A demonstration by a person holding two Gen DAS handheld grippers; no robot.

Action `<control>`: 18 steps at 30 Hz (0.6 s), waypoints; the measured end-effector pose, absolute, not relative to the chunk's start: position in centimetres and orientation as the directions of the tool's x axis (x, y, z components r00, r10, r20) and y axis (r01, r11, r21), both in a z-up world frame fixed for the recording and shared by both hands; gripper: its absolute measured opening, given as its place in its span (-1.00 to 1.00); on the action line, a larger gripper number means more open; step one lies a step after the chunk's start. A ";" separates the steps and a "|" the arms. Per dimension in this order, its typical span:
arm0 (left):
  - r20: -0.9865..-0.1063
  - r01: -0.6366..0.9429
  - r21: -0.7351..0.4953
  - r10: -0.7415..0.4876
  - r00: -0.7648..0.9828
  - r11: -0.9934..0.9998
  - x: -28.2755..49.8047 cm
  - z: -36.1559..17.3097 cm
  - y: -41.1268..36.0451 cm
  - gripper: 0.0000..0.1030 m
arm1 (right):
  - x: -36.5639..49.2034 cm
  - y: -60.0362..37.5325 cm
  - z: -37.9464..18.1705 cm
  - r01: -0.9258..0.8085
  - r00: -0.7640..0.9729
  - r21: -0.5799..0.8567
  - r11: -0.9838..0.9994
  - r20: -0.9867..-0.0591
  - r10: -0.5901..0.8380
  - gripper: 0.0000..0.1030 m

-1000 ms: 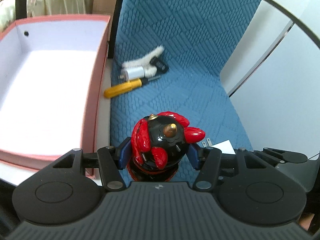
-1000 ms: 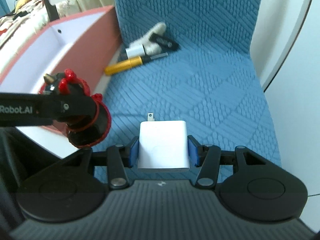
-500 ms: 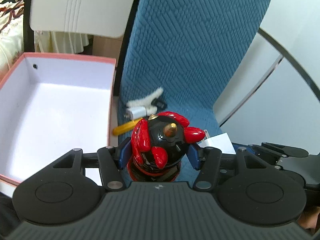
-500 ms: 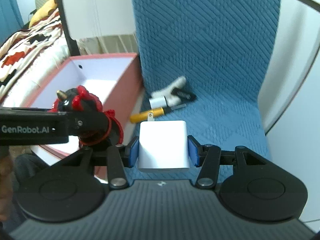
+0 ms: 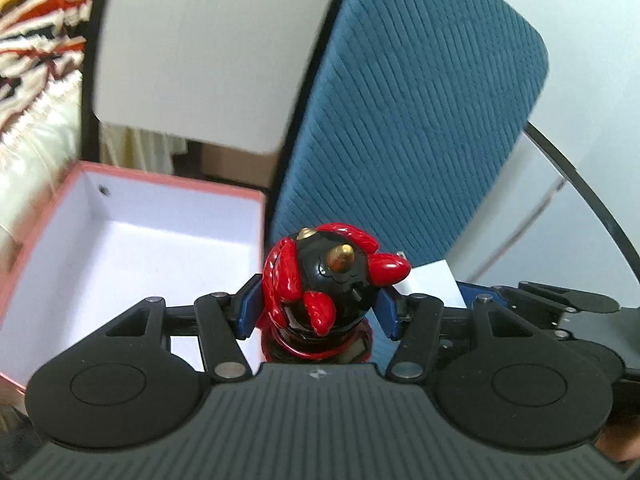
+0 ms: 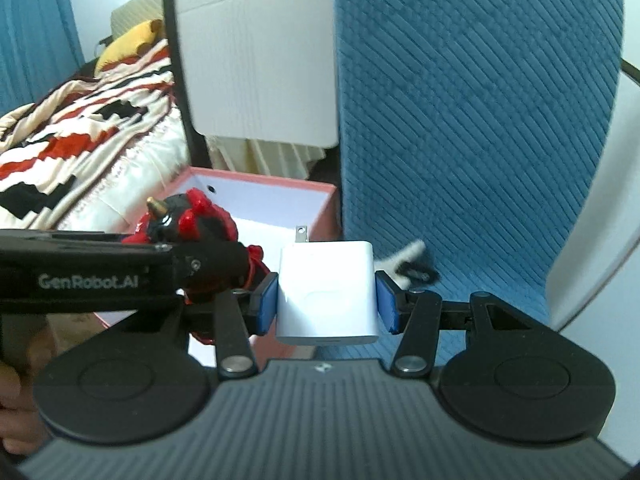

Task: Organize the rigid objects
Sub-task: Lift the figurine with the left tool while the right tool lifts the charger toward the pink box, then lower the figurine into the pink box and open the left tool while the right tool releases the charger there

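My left gripper (image 5: 320,308) holds a black and red figurine (image 5: 326,280), its blue pads pressed against the figurine's two sides; two small brass horns stand on the black head. My right gripper (image 6: 326,294) holds a white charger (image 6: 327,292) squarely between its blue pads, the two metal prongs pointing away from me. Both things are in the air, clear of any surface.

Seen from the right wrist, my left gripper crosses the left of the view with the figurine at its tip, just beside the charger.

Below and to the left lies an open box (image 5: 132,184), pink outside and white inside, with a small dark hole in its far wall. No contents show in the part of its floor I can see. The figurine hangs near the box's right wall.

To the right stands a chair (image 6: 472,120) covered in ribbed blue fabric; its back fills much of both views. On its seat, past the charger, lie a white fluffy thing and a small black thing (image 6: 416,270), both blurred.

Behind the box stands a white panel (image 6: 260,72) with a dark frame. Farther left is a bed with a blanket (image 6: 80,136) patterned in red, black and cream, and a yellow cushion (image 6: 128,42) at its head. A blue curtain (image 6: 36,28) hangs behind it.
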State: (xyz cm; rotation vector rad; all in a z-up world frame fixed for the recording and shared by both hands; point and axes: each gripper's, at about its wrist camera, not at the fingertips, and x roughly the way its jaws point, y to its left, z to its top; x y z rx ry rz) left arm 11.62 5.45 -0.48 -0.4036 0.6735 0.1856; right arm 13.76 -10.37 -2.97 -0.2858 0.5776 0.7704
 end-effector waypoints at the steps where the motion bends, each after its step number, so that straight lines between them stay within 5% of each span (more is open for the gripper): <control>1: -0.635 -0.299 -0.301 0.044 0.772 0.905 11.4 -0.3 5.9 0.22 | 13.7 -9.9 -2.8 -0.729 0.571 -0.036 0.684 -0.583 0.578 0.04; 18: -0.673 -0.462 -0.293 0.162 0.721 0.837 7.4 -3.0 15.3 0.22 | 12.3 -1.5 -5.4 -0.797 0.486 -0.036 0.602 -0.629 0.607 0.04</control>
